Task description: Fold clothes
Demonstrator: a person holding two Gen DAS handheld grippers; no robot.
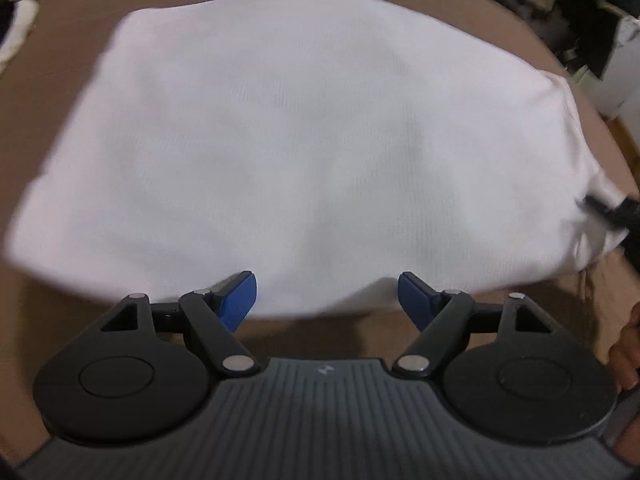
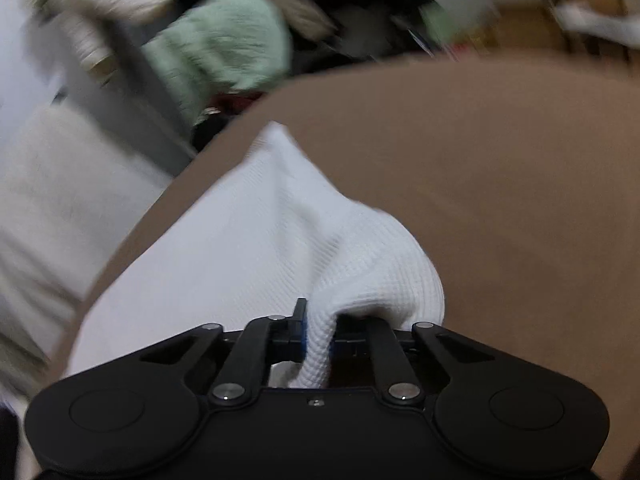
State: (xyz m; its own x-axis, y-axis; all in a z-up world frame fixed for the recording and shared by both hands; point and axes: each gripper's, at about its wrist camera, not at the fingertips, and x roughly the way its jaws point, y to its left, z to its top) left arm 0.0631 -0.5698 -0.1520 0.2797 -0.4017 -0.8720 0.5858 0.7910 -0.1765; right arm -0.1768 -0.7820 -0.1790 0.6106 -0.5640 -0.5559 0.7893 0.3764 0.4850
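A white waffle-knit garment (image 1: pixel 300 140) lies spread flat over a brown table (image 1: pixel 72 32). My left gripper (image 1: pixel 327 294) is open, its blue pads on either side of the garment's near edge, with nothing pinched between them. My right gripper (image 2: pixel 318 338) is shut on a bunched fold of the same white garment (image 2: pixel 248 240), lifting that edge a little off the table (image 2: pixel 500 168). In the left wrist view the right gripper (image 1: pixel 616 212) shows as a dark shape at the garment's right end.
Beyond the table's far edge lies a blurred pile of clothes, among them a pale green fleece (image 2: pixel 224 52). White fabric (image 2: pixel 52 184) hangs at the left. A hand (image 1: pixel 626 348) shows at the right edge of the left wrist view.
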